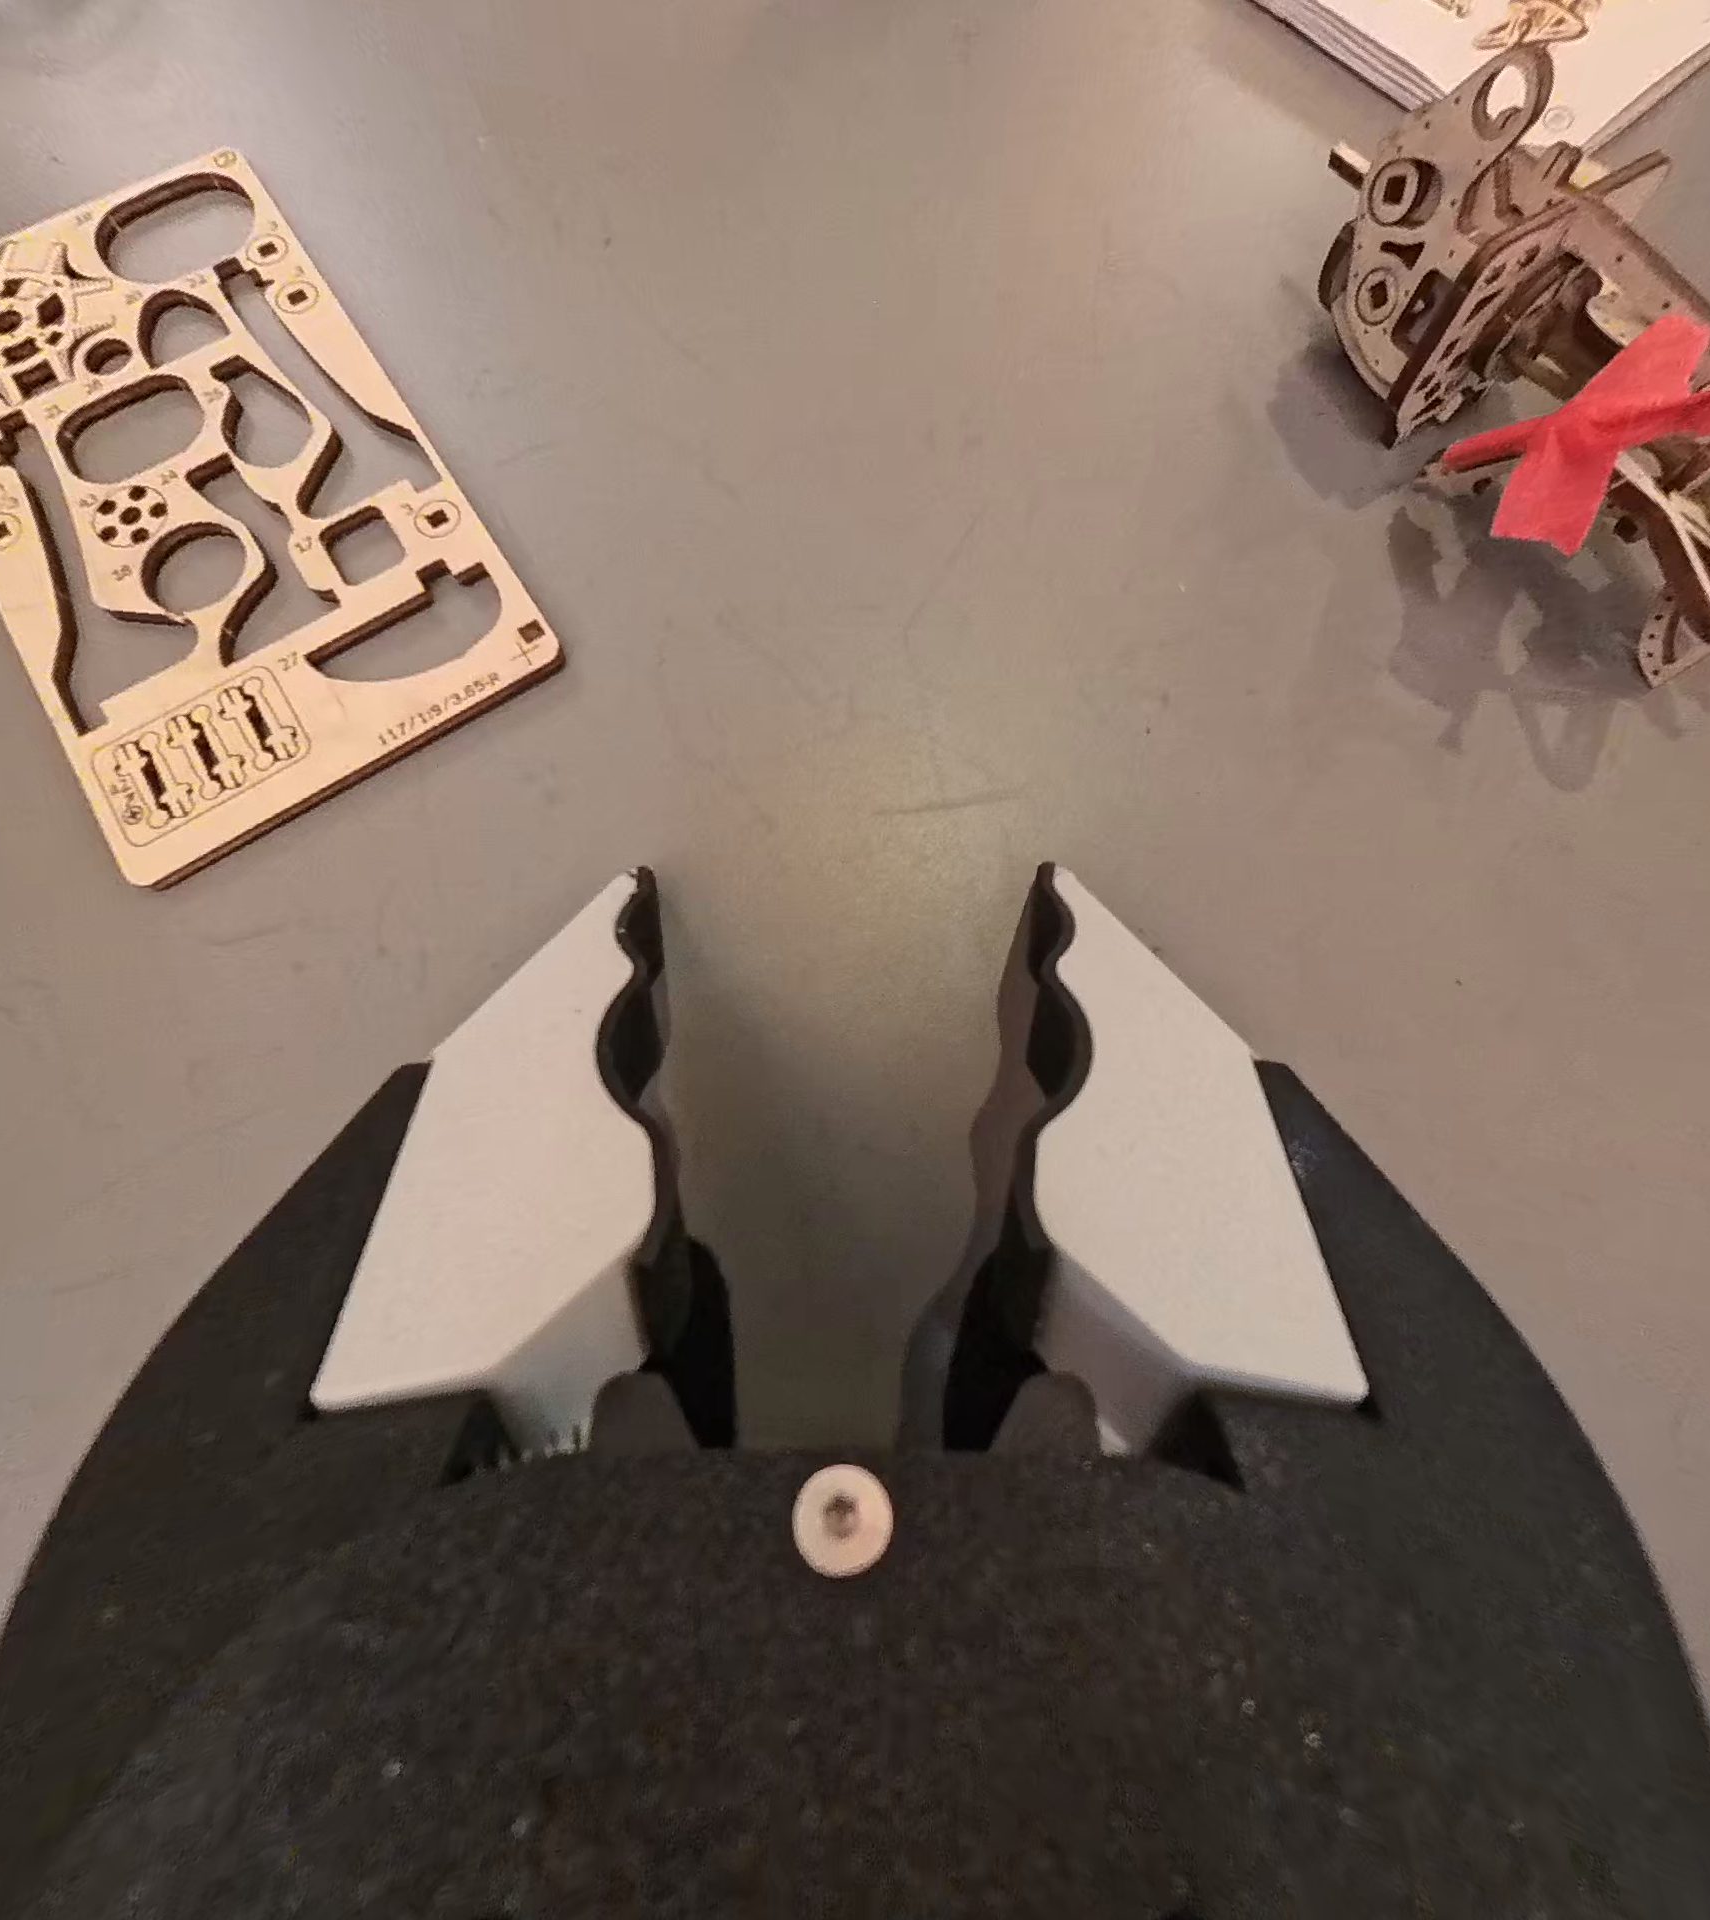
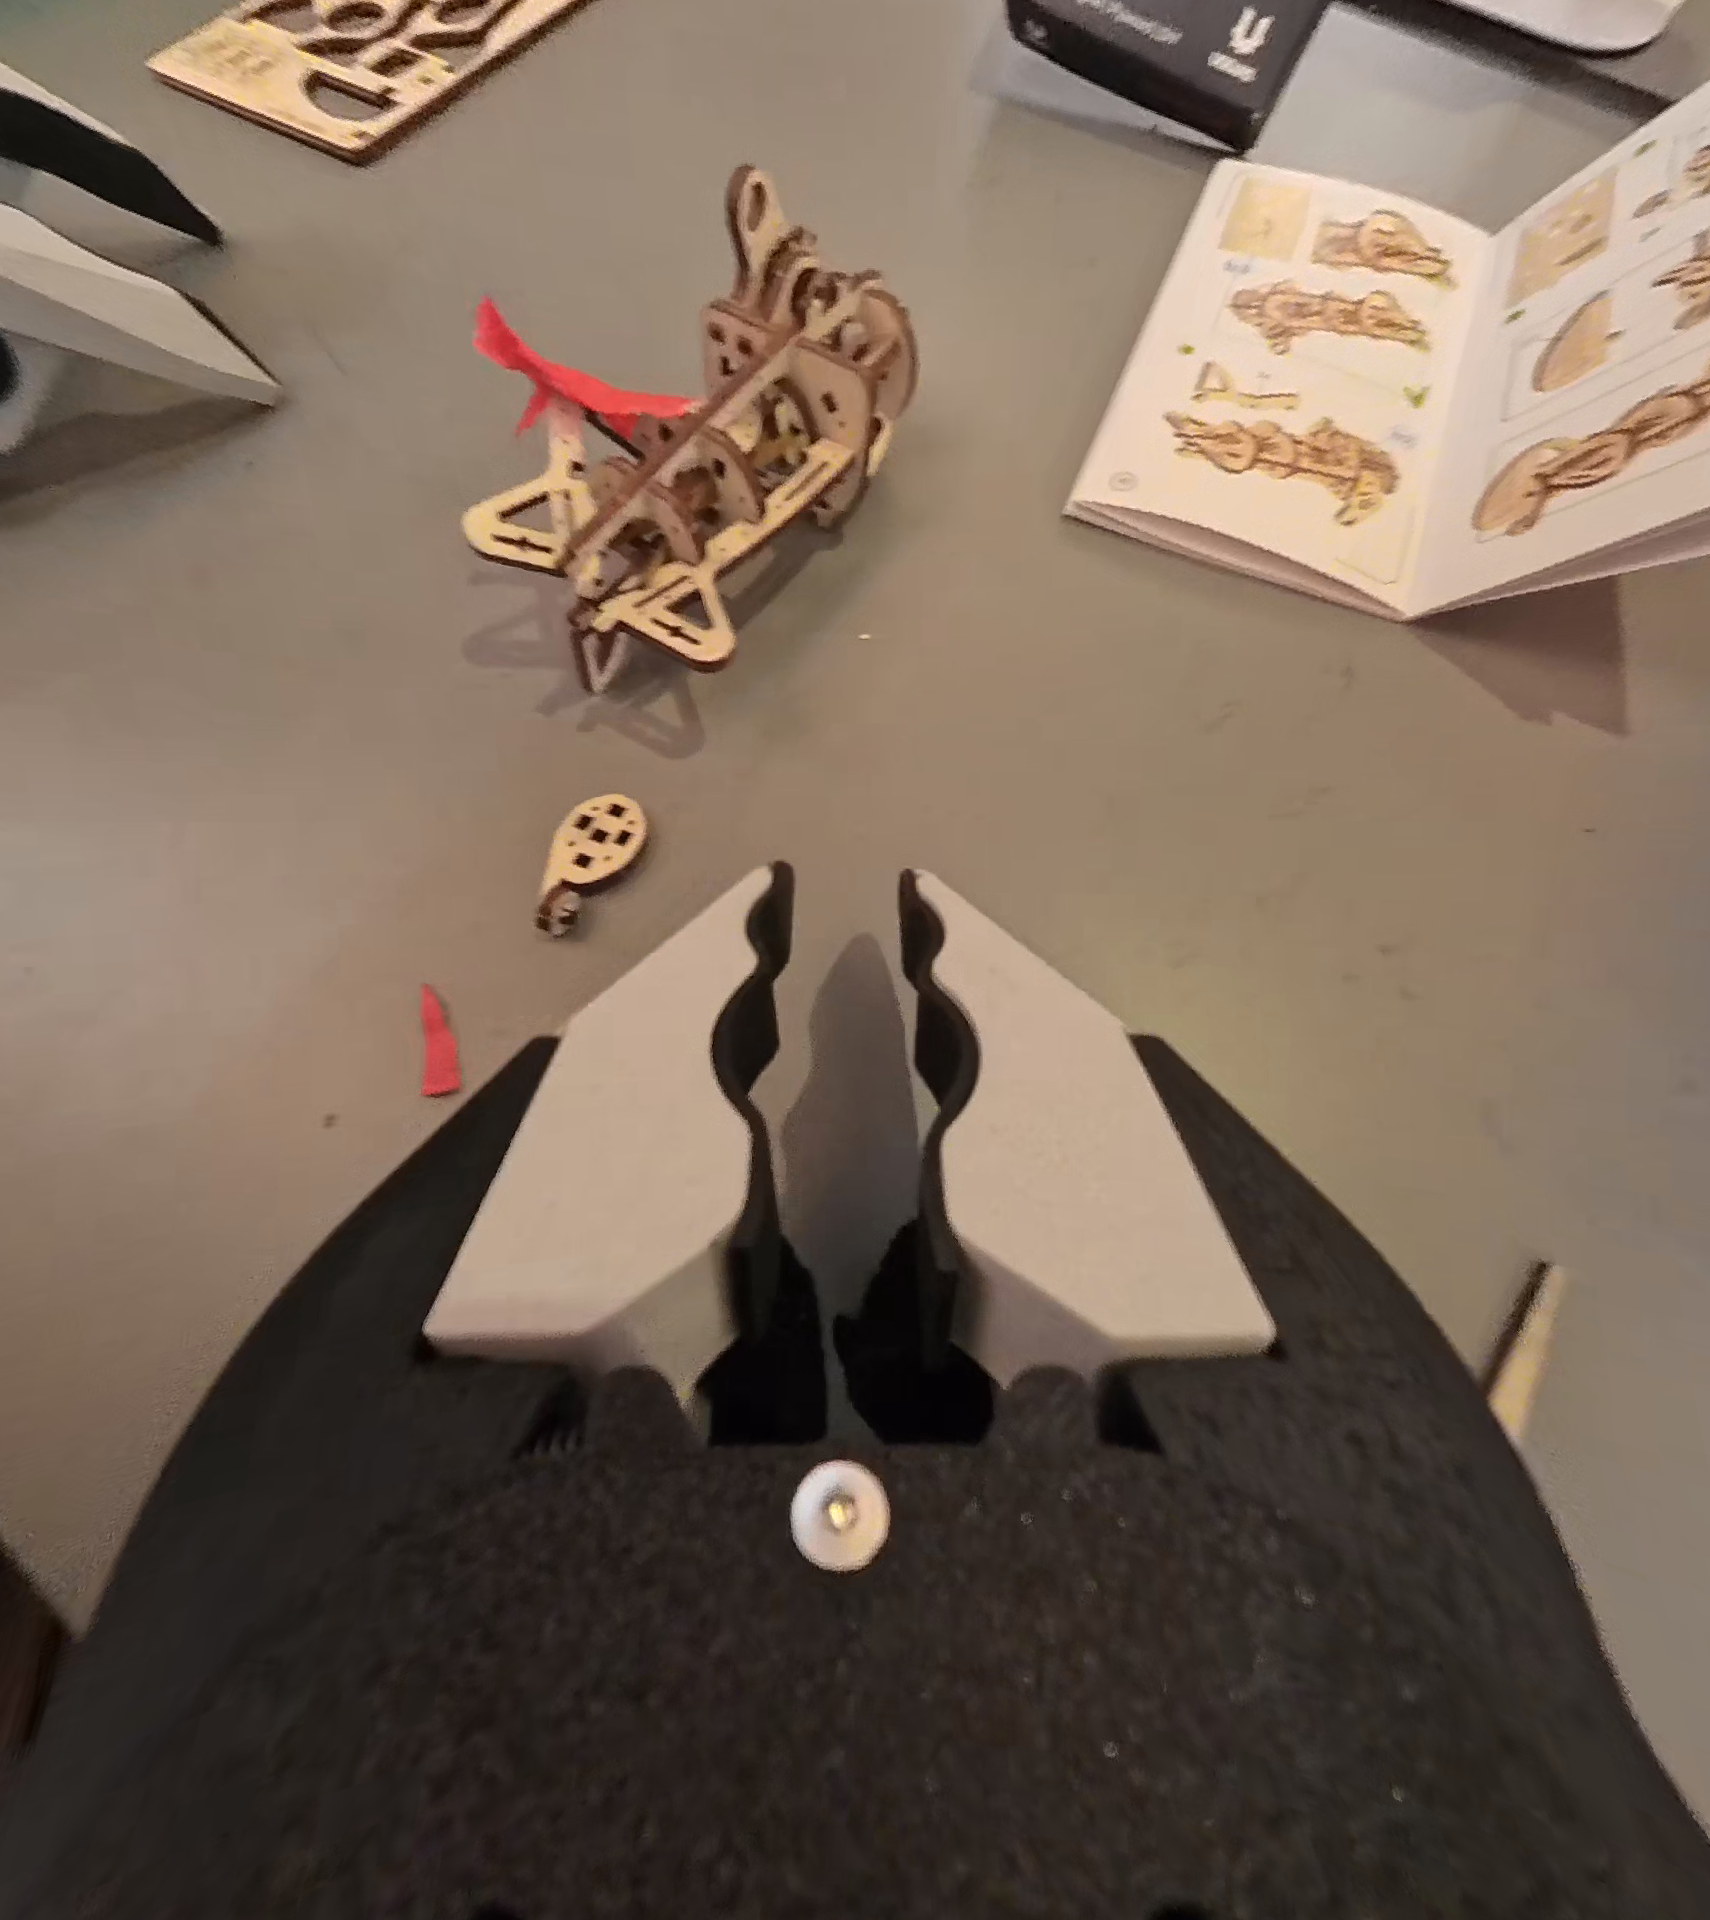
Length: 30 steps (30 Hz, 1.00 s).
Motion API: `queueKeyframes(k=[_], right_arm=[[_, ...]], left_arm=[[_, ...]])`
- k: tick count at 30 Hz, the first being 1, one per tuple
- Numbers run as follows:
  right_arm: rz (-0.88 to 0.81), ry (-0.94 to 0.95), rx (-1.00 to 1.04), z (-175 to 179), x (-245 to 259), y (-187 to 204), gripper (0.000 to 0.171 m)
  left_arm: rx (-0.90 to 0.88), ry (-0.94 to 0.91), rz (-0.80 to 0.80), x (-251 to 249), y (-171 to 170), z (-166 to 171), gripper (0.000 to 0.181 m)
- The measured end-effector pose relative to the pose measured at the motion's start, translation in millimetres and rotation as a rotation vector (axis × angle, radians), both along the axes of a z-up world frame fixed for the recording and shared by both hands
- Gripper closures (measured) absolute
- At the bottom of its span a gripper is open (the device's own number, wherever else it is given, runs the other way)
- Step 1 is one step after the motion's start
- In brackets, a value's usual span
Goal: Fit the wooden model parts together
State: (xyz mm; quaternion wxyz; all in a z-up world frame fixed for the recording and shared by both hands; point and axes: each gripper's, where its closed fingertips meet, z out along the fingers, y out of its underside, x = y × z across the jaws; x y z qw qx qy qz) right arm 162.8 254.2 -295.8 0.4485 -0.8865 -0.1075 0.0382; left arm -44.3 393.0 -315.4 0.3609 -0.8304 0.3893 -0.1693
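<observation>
Both grippers empty over grey worktop (image 1: 830, 416).
Left gripper (image 1: 846, 883) wide apart, right gripper (image 2: 846, 883) narrowly parted; loose oval part (image 2: 596, 857) and red scrap (image 2: 437, 1044) lie before wooden model (image 2: 695, 457).

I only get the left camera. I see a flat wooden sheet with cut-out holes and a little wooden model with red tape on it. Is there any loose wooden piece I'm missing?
Observer: Yes. In the right view a small oval piece with holes lies flat on the table, apart from the model and just ahead-left of the right tool.

Operator: Is the right tool holding anything?

Observer: No, its fingers are a little apart with nothing between them.

Operator: Is there a picture guide?

Observer: Your view only catches its corner. An open booklet lies to the right of the model, and a scrap of red tape lies near the oval piece.
</observation>
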Motion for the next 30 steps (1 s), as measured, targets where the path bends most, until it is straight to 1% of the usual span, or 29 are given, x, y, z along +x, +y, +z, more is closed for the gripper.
queueKeyframes(k=[3, 7, 9, 14, 17, 21, 22, 24, 27, 30], right_arm=[[-0.037, -0.05, 0.002, -5.7, 11.0, 1.7, 0.15], [-0.073, -0.065, -0.038, -13.2, 17.4, 2.5, 0.145], [-0.085, -0.072, -0.059, -16.6, 19.4, 3.1, 0.14], [-0.111, -0.077, -0.058, -16.3, 23.2, 4.4, 0.134], [-0.137, -0.094, -0.052, -15.6, 27.2, 4.7, 0.127], [-0.127, -0.14, -0.037, -14.7, 25.5, 4.9, 0.13], [-0.119, -0.157, -0.034, -14.6, 24.4, 4.8, 0.134], [-0.102, -0.187, -0.028, -14.6, 22.1, 5.0, 0.149], [-0.115, -0.246, -0.005, -12.6, 25.2, 7.5, 0.151], [-0.131, -0.307, 0.014, -10.9, 29.0, 9.7, 0.152]], left_arm=[[0.001, 0.0, 0.0, 0.1, 0.1, 0.0, 0.112], [0.001, 0.0, 0.001, 0.3, 0.6, 0.0, 0.112], [0.001, 0.0, 0.002, 0.4, 0.9, 0.0, 0.113], [0.002, 0.0, 0.002, 0.4, 0.8, 0.0, 0.113], [0.003, 0.0, 0.002, 0.4, 0.8, 0.0, 0.113], [0.003, -0.001, -0.002, 0.9, 0.8, 0.1, 0.113], [0.003, -0.001, -0.002, 0.9, 0.9, 0.2, 0.114], [0.003, -0.003, 0.002, 0.5, 1.5, 0.2, 0.116], [-0.007, -0.021, 0.022, -1.2, 4.4, 1.3, 0.123], [0.013, 0.001, 0.017, -0.5, 4.2, 0.6, 0.125]])
